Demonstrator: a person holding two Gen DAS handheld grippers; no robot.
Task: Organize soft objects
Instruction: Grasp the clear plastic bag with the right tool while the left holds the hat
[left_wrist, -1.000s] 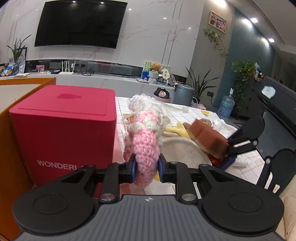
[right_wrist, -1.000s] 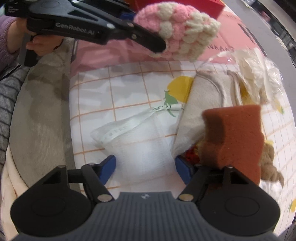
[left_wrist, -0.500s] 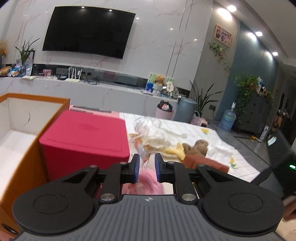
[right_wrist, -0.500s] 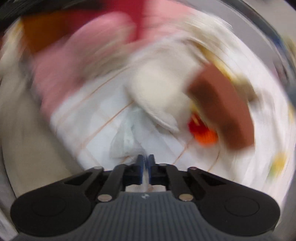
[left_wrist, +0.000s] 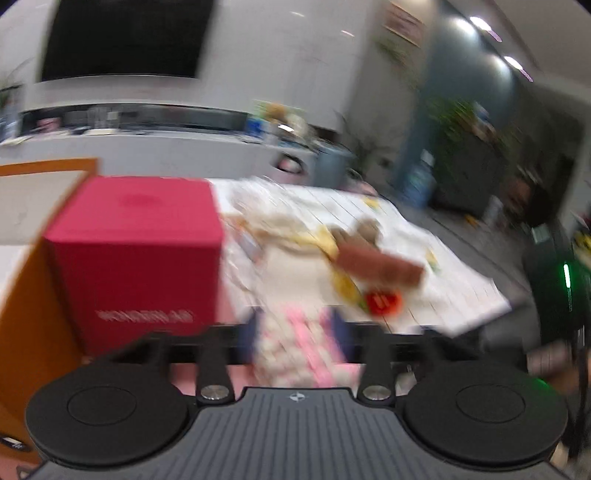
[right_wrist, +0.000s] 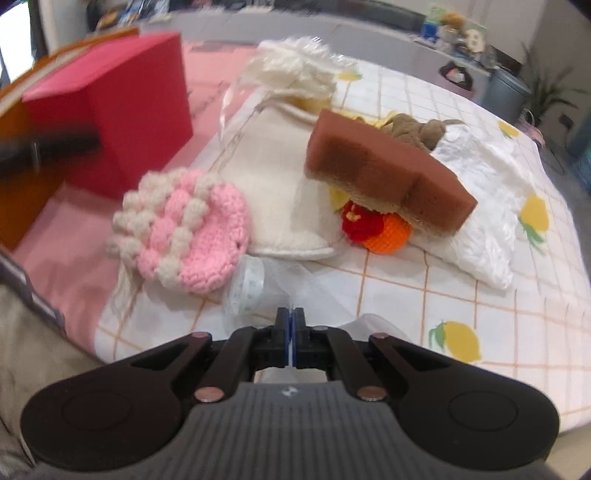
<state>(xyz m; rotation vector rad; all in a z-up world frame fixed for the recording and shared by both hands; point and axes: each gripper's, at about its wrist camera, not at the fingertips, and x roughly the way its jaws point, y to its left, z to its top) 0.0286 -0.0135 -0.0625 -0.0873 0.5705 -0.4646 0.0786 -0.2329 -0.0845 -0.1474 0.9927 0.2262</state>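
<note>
The pink and cream crochet piece lies on the bed beside the cream cloth, free of any gripper. In the blurred left wrist view it shows below and between the fingers of my left gripper, which stand apart. My right gripper is shut on a thin white mesh bag and holds it just above the checked sheet. A brown sponge rests on red and orange crochet toys.
A red box and an orange box stand at the left on a pink cloth. A white fluffy cloth, a brown plush and a bagged cream yarn item lie behind the sponge.
My left gripper let the pink crochet piece go and it now lies on the bed. My right gripper closed on the white mesh bag and pulled back towards the bed's near edge.
</note>
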